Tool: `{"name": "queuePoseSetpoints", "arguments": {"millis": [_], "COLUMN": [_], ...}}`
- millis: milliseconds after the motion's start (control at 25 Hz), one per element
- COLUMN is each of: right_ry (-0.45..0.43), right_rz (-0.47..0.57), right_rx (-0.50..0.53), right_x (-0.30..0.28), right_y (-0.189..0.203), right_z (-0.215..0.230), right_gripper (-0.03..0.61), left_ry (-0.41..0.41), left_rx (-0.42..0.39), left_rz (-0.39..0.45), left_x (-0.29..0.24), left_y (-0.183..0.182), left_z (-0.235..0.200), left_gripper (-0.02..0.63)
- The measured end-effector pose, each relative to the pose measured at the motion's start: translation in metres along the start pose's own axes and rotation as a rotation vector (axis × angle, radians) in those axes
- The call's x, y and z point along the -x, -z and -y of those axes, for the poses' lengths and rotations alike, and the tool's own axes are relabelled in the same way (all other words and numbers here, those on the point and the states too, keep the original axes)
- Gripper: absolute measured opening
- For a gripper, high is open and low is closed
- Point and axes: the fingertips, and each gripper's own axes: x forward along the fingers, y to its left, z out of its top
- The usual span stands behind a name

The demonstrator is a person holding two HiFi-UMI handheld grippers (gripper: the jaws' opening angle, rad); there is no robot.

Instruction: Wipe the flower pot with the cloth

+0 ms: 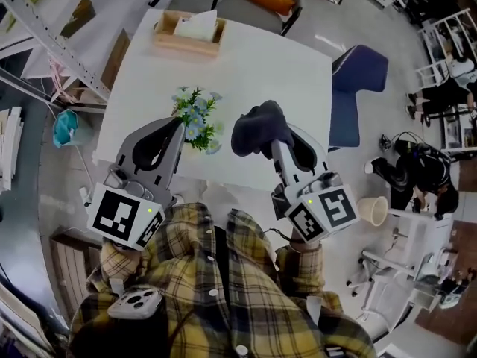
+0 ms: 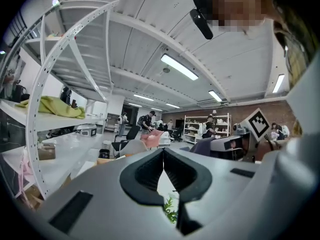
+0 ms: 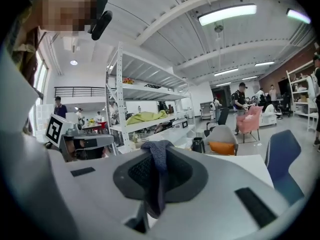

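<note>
Both grippers over desk edge, cloth in R, pot between them

Nearest: plaid shirt, w/ both grippers held out in front. L gripper jaws pressed together, nothing in them. R gripper jaws pinching the dark cloth, which bunches over the tips and hangs down between them. Flower pot, blue & white blooms w/ green leaves, stands near the front edge of the white desk, just right of the L tips; cloth just beside it, slightly apart. Further back, wooden tissue box at the far edge. Blue chair off the desk's right side.
</note>
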Motion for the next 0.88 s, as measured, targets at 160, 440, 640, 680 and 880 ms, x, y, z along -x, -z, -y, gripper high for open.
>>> {"name": "queuePoseSetpoints", "arguments": {"millis": [160, 440, 640, 680, 880], "right_ry": [-0.112, -0.255, -0.283, -0.283, -0.278], "right_rz": [-0.019, -0.078, -0.097, -0.1, -0.134], "right_rx": [0.02, 0.036, 0.039, 0.037, 0.024], "right_x": [-0.024, -0.061, -0.076, -0.079, -0.09], "right_y": [-0.008, -0.002, 0.002, 0.004, 0.021], "right_z": [0.022, 0.038, 0.037, 0.037, 0.039], "right_gripper": [0.014, 0.014, 0.014, 0.014, 0.014], "left_ry": [-0.111, -0.27, -0.305, -0.308, -0.323], "left_rx": [-0.002, 0.021, 0.027, 0.028, 0.038], "left_rz": [0.006, -0.032, -0.044, -0.048, -0.09], "left_x": [-0.019, -0.019, -0.014, -0.013, -0.01], "left_y": [-0.004, 0.011, 0.017, 0.018, 0.034], "left_z": [-0.005, -0.015, -0.023, -0.026, -0.037], "left_gripper": [0.009, 0.009, 0.009, 0.009, 0.009]}}
